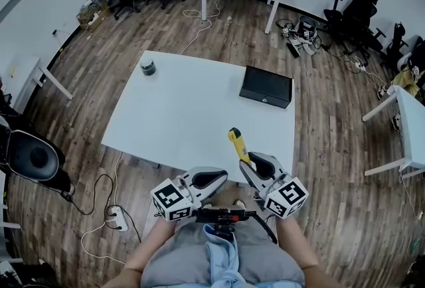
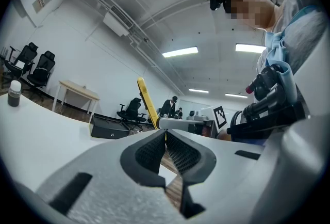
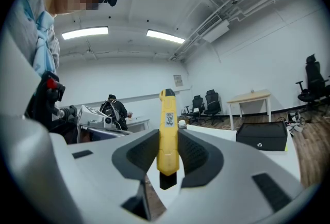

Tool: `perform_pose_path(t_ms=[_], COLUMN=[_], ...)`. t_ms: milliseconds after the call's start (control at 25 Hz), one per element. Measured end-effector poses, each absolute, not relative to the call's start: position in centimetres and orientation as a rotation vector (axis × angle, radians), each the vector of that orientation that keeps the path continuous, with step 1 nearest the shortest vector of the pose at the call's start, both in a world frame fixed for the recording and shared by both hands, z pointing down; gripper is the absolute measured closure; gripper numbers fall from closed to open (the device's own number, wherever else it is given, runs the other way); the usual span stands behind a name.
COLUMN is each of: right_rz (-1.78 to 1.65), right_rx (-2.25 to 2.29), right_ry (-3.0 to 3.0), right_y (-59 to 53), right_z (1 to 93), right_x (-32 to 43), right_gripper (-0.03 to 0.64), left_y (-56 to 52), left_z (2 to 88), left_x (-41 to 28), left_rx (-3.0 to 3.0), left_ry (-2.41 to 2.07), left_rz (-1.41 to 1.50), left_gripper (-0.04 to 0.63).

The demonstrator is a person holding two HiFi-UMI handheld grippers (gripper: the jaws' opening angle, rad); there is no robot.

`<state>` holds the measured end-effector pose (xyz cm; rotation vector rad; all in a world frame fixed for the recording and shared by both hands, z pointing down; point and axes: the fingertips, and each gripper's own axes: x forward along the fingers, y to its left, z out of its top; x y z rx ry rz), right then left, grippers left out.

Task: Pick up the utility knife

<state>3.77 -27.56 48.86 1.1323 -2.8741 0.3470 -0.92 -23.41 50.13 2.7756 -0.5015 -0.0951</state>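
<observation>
Your right gripper (image 1: 247, 162) has its jaws clamped on the knife (image 1: 236, 142), pads pressed to both flat sides of the yellow body w/ no gap showing. The grip sits low on the handle: the dark butt end pokes out just behind the pads, and most of the length sticks out past the jaw tips. That leaves the far end free, but it's a lot of overhang, so I'd guess it could pivot if you swing fast. The knife is in line w/ the jaws, pointing away from you over the near right edge of the white table (image 1: 186, 107). It looks clear of the tabletop, so the pick-up seems basically done, tho' the head view alone can't confirm the gap. Your left gripper (image 1: 223, 176) is closed tip to tip w/ nothing between the jaws. It's parked just left of the right one near your lap, prob. only to stay out of the way. The black box (image 1: 265, 86) at the far right of the table and the small jar (image 1: 147, 67) at the far left are well apart from the knife, so neither gets in the way.
</observation>
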Motion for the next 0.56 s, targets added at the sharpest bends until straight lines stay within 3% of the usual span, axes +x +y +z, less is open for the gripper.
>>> perform_pose_path(t_ms=[560], right_rz=[0.352], right_rx=[1.124], right_ry=[-2.875], right_y=[-28.18], right_z=[48.84], right_x=[3.16], right_gripper=[0.489], left_y=[-23.97], left_z=[50.26], left_x=[-1.49], left_rx=[2.775], left_ry=[-0.502], left_rz=[-0.091], left_gripper=[0.577])
